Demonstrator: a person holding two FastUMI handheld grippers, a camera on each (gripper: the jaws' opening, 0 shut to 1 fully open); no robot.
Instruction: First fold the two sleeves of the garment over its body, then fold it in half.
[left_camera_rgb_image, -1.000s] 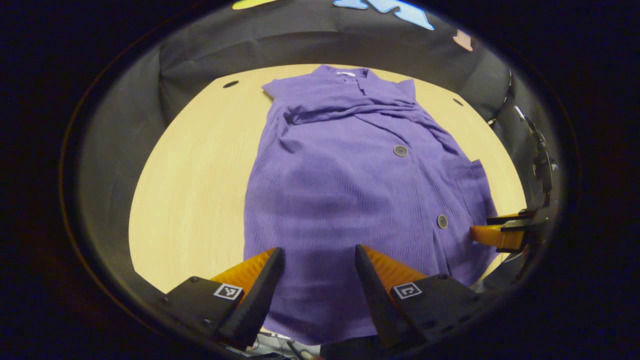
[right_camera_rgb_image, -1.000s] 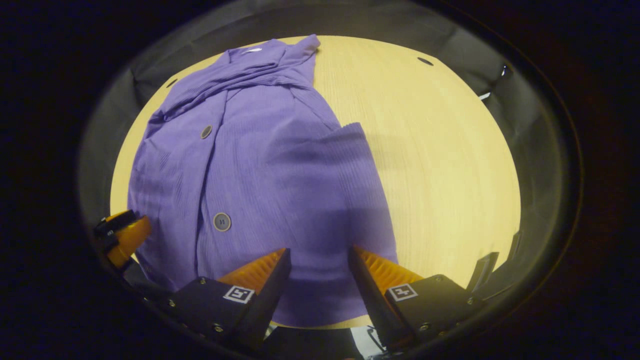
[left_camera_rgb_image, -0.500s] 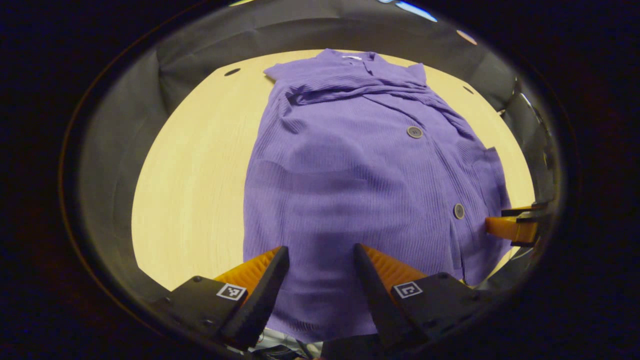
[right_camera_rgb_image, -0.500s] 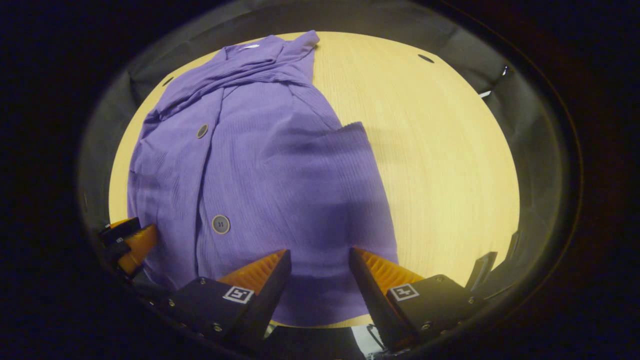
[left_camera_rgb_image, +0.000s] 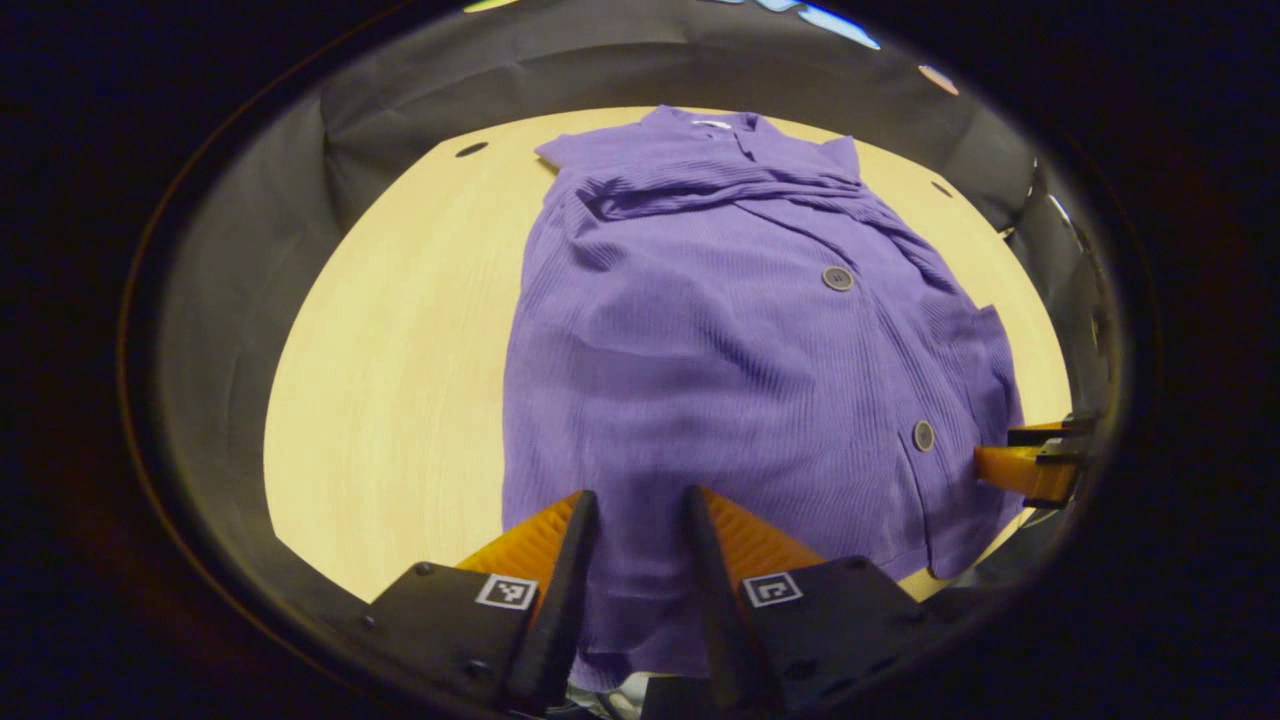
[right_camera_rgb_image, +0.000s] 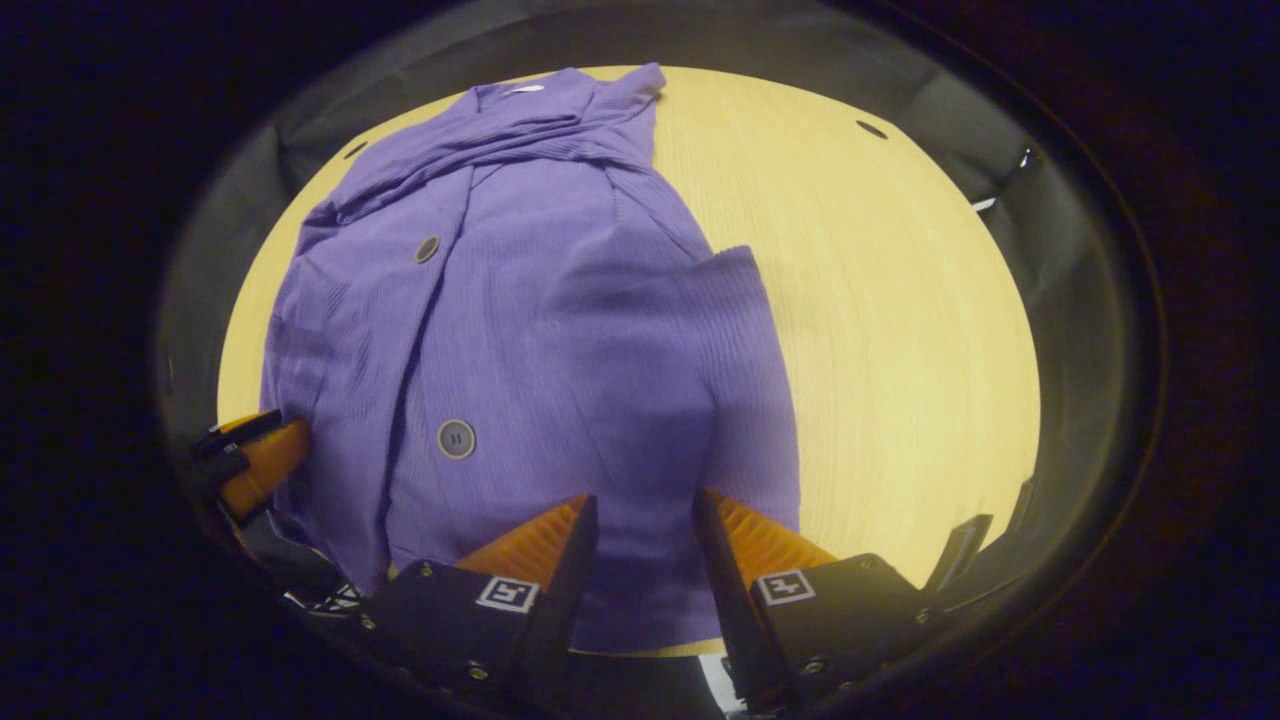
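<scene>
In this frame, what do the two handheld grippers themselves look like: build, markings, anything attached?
Each gripper, the left gripper and the right gripper, has two wedge-shaped fingers with ribbed inner faces, tapering to narrow tips. Each finger sits on a black block-like mount with visible screws, and each mount carries a small square black-and-white tag. No sleeve or hand can be made out.

Open counter (left_camera_rgb_image: 390, 340) lies on the left of the purple garment (left_camera_rgb_image: 720, 330) in the left gripper view, and a wide bare stretch of counter (right_camera_rgb_image: 900, 320) on its right in the right gripper view. Black booth wall closes in close around the counter edge. The other claw (left_camera_rgb_image: 1030, 460) sits at the garment's near right hem corner, blocking that side.
</scene>
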